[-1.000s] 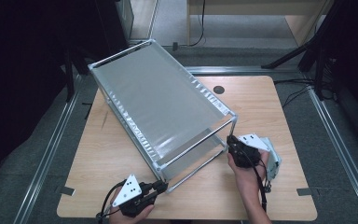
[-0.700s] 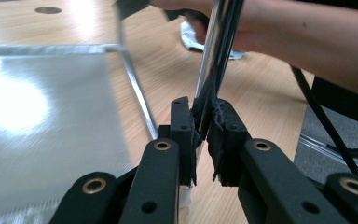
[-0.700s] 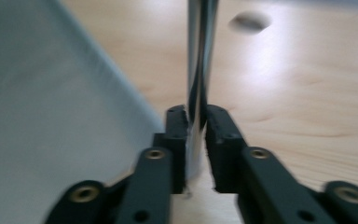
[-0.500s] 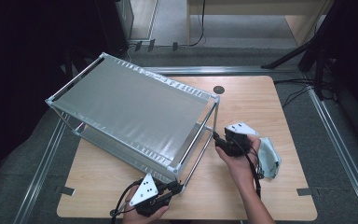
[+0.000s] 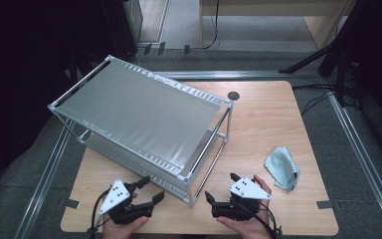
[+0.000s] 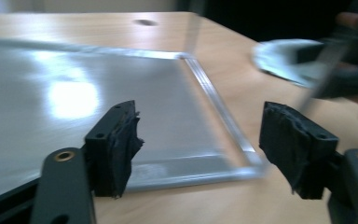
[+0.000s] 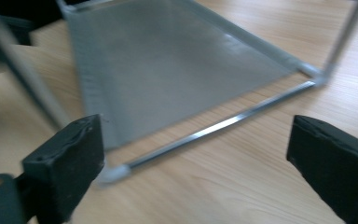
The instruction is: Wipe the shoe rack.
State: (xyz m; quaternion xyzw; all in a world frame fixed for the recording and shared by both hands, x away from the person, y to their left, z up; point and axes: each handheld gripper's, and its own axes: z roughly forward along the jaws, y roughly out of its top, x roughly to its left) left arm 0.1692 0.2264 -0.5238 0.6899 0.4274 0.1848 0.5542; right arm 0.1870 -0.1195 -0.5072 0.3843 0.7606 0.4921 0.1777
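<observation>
A two-tier metal shelf rack [image 5: 144, 119] stands upright on the wooden table [image 5: 263, 119], its left end hanging past the table's left edge. My left gripper [image 5: 146, 189] is open just in front of the rack's near long side. In the left gripper view the lower shelf [image 6: 98, 102] lies beyond the spread jaws of the left gripper [image 6: 200, 149]. To the right of the rack's near corner post, my right gripper [image 5: 220, 188] is open and holds nothing. The right gripper view shows the lower shelf [image 7: 168, 60] and a rail [image 7: 223, 123] past the right gripper [image 7: 200, 163].
A crumpled light-blue cloth [image 5: 282, 167] lies on the table to the right of my right hand. A dark round hole [image 5: 234, 95] marks the tabletop behind the rack. Metal floor rails [image 5: 363, 149] run along both sides of the table.
The rack went from tilted on its side to standing level on the table. Both grippers let go of it and drew back toward the front edge, now open.
</observation>
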